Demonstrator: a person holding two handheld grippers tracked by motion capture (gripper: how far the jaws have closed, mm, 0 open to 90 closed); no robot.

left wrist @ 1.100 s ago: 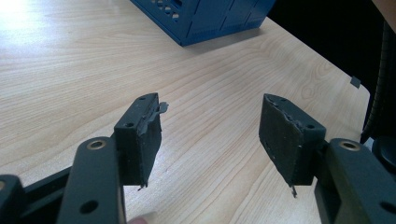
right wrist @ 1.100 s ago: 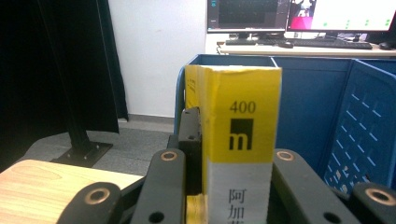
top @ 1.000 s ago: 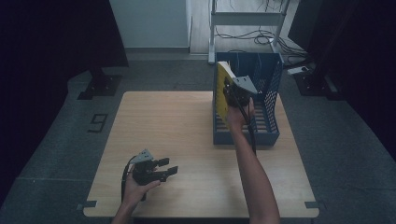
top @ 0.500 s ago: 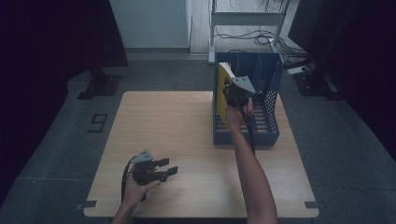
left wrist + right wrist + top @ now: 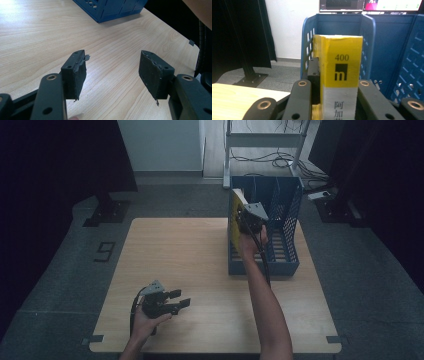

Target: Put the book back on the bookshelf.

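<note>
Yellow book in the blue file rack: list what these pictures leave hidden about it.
- Yellow book: the lower spine text is cut off by the bottom edge of the right gripper view.
- Its bottom edge, high view: hidden by the right gripper and hand, so whether it rests on the blue file rack floor is unclear.
- Cover title: too small in the high view.

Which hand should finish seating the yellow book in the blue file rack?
Right. The right gripper is shut on the yellow book, already over the leftmost slot of the blue file rack. The left gripper sits open and empty near the table's front edge, far from the rack.
</note>
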